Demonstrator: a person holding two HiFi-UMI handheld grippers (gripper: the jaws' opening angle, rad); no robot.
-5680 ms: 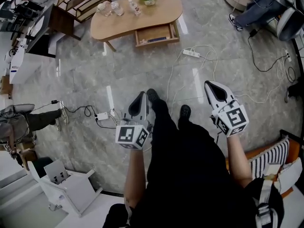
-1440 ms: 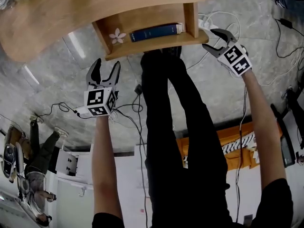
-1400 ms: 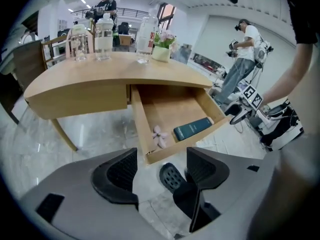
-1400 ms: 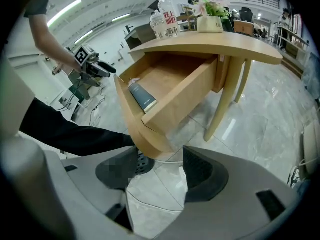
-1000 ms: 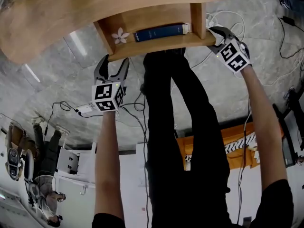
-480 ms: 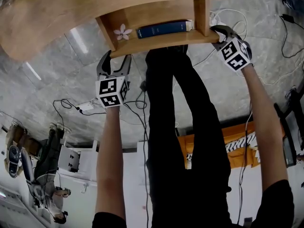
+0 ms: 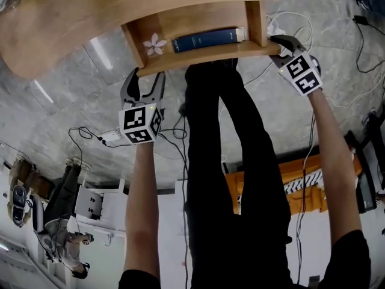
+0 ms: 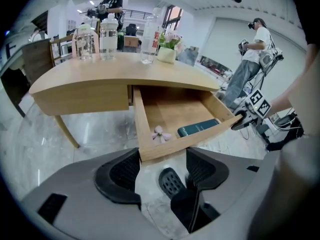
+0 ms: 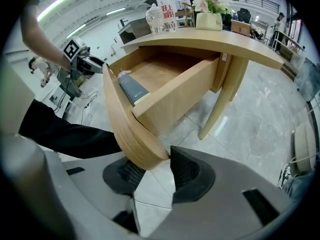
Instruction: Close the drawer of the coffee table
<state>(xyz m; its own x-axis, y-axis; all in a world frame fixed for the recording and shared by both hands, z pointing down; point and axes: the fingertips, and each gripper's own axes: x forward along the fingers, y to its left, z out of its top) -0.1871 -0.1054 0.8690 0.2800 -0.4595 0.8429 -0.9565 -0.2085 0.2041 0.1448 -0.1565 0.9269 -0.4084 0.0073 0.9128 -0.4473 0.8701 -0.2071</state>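
The wooden coffee table (image 7: 90, 17) has its drawer (image 7: 198, 56) pulled out, with a dark blue book (image 7: 207, 39) and a pale flower (image 7: 154, 43) inside. My right gripper (image 7: 283, 44) is at the right end of the drawer front (image 9: 122, 119). Its jaws are closing with that end between them, both pads against the wood. My left gripper (image 7: 144, 82) stands open just short of the front's left corner (image 8: 145, 154), holding nothing. The right gripper view also shows the left gripper (image 9: 85, 63) at the far corner.
Bottles (image 8: 100, 36) and a flower pot (image 9: 209, 14) stand on the table top. The person's black-trousered legs (image 7: 222, 131) are below the drawer. Cables and a power strip (image 7: 111, 137) lie on the marble floor. Another person (image 8: 250, 59) stands beyond the table.
The person has come up to the table. My right gripper settled on the drawer front's right end and its jaws narrowed. My left gripper rose close to the left corner.
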